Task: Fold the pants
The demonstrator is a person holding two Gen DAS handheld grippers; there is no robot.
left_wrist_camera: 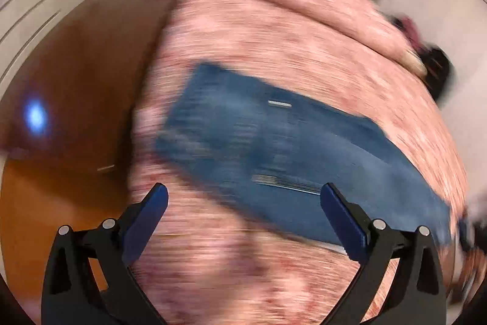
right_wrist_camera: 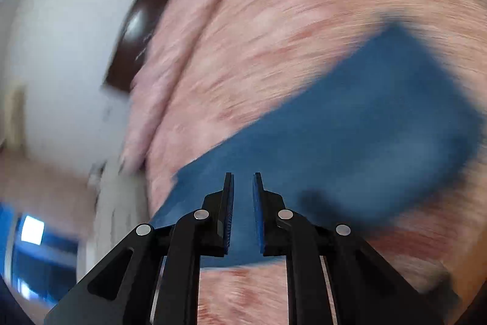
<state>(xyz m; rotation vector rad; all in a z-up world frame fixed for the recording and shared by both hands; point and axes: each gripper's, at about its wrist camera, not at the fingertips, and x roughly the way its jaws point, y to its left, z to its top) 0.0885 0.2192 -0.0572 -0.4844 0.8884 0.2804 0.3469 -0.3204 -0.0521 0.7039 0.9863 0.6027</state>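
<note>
— Nearest the left wrist lens, what shows?

— Black linkage arms with silver rivets and blue pads: the left gripper (left_wrist_camera: 243, 200), its jaws spread wide with nothing between them. It hangs over a pink cover (left_wrist_camera: 274, 29).

— And the pants?

— Blue denim, the pants (left_wrist_camera: 274, 148) lie flat on that cover as a long folded slab, running from the middle of the view toward the near right. Two short pale glints show on the cloth; motion blur hides what they are.

— What does the right side show?

— The right gripper (right_wrist_camera: 243, 194) has its jaws drawn close, with a narrow gap left between the ridged blue pads. The pants (right_wrist_camera: 350, 136) fill the view behind and past the fingers, but whether any cloth is pinched cannot be told. Here the denim reads as a broad, smooth-edged block with a squared far corner.

— Describe the surface.

— The cover (right_wrist_camera: 289, 20) is a soft, mottled pink-and-white fabric, streaked by blur, bunched into a thick roll along its far edge. It looks like bedding.

— And the room?

— Left of the bedding in the left view lies an orange-brown wooden floor (left_wrist_camera: 76, 81). White walls (right_wrist_camera: 61, 51) rise beyond, and a dark brown board (right_wrist_camera: 137, 35) stands at the far end of the bedding.
</note>
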